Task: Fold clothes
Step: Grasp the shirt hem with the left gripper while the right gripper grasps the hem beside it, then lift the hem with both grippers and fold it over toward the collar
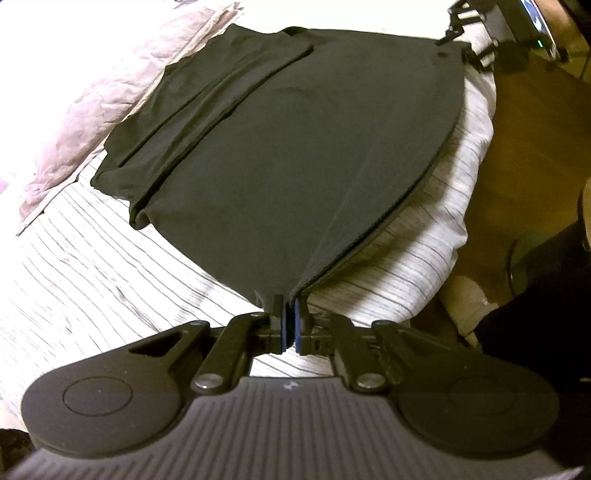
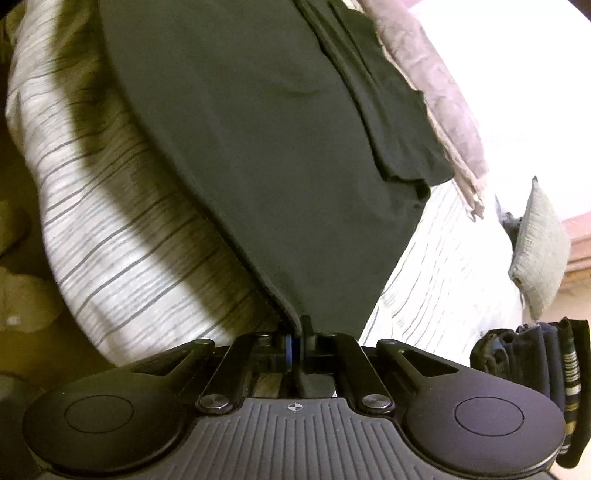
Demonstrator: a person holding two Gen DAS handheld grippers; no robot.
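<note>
A black garment (image 1: 295,147) lies spread on a striped bedspread (image 1: 92,258), with a folded strip along its far side. My left gripper (image 1: 291,306) is shut on one near corner of it, the cloth stretched taut. My right gripper (image 2: 295,332) is shut on the other corner of the same black garment (image 2: 277,147). It also shows at the top right of the left wrist view (image 1: 452,33), gripping the far corner.
A crumpled pinkish blanket (image 1: 92,103) lies beyond the garment. The bed edge drops to a brown wooden floor (image 1: 535,129). A grey-green pillow (image 2: 539,251) and a stack of folded dark clothes (image 2: 535,369) sit on the bed at the right.
</note>
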